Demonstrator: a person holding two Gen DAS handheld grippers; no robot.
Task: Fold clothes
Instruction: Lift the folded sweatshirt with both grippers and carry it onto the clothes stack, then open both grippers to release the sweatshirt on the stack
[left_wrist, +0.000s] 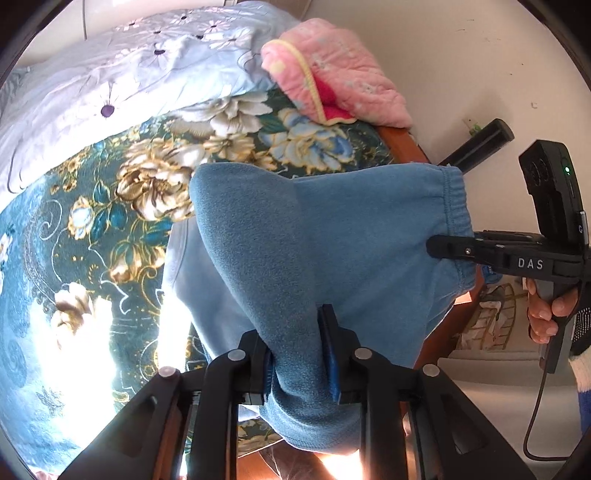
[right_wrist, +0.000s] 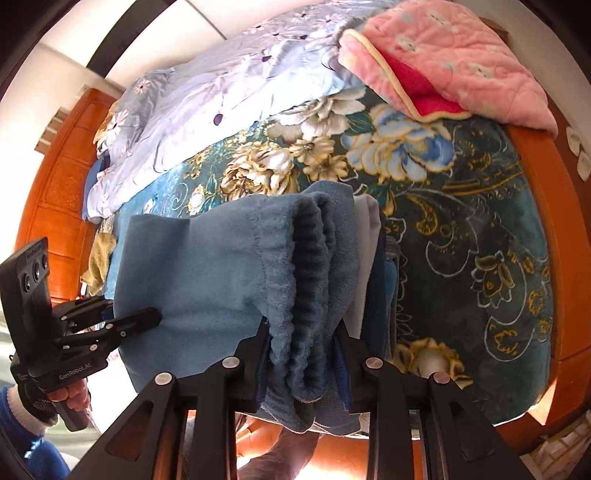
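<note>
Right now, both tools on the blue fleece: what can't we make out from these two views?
- Blue fleece garment: its full shape; the lower part drops behind the left tool in the left wrist view.
- Folded pile behind the fleece: the right wrist view shows only its edges, item count unclear.
- Floral bedspread: lower left washed out by glare.
- Right tool: its pads are buried in the gathered waistband.

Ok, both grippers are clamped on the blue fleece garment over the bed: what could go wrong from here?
1. The left gripper pinches a thick bunch of the blue fleece garment; layers could slip out unevenly and spoil the fold.
2. The right gripper holds the ribbed waistband near its edge, so the grip may let go.
3. The garment hangs by the bed's wooden frame, so loose fabric might droop off the floral blanket.
</note>
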